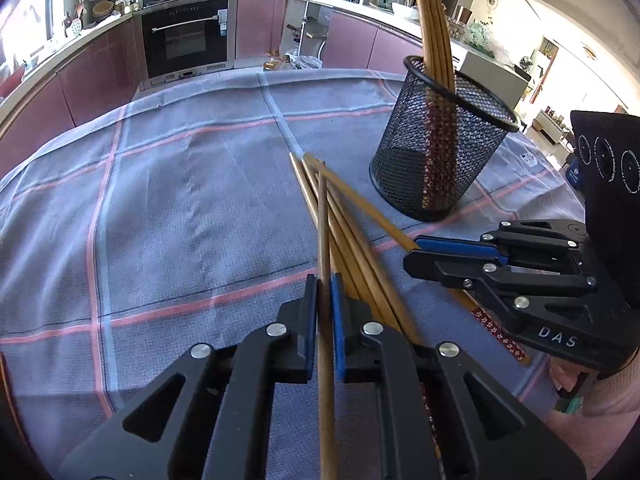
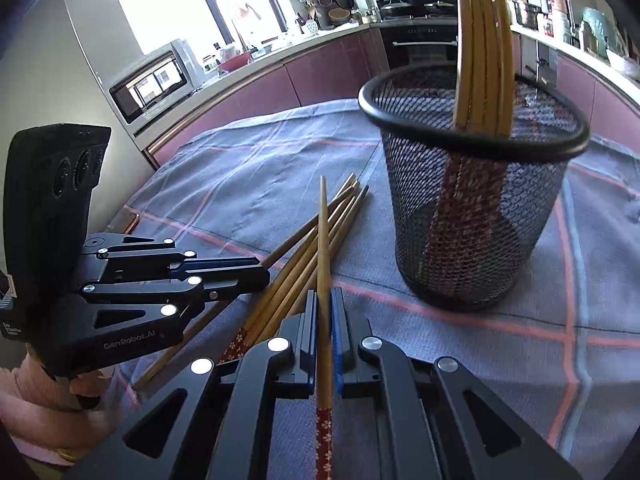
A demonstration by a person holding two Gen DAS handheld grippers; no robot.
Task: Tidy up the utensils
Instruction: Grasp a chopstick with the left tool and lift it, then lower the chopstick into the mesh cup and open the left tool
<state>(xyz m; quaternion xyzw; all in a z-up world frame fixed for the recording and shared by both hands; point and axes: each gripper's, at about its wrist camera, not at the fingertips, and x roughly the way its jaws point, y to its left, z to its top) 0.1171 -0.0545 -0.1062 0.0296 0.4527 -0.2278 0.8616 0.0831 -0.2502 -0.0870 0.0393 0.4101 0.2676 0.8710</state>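
Observation:
Several wooden chopsticks [image 1: 356, 236] with red patterned ends lie in a loose pile on the checked cloth, seen also in the right wrist view [image 2: 304, 256]. A black mesh cup [image 1: 440, 148] stands upright behind them with several chopsticks [image 1: 432, 24] in it; it also shows in the right wrist view [image 2: 476, 196]. My left gripper [image 1: 324, 292] is shut on one chopstick [image 1: 323, 232] lengthwise. My right gripper [image 2: 325, 304] is shut on another chopstick [image 2: 323, 240]. Each gripper shows in the other's view, low over the pile: the right one [image 1: 416, 252], the left one [image 2: 260, 276].
The blue-grey cloth [image 1: 180, 200] with pink lines covers the table. Kitchen cabinets and an oven [image 1: 186, 40] stand beyond the far edge. A microwave [image 2: 152, 80] sits at the left in the right wrist view. A grey box [image 1: 496, 72] stands behind the cup.

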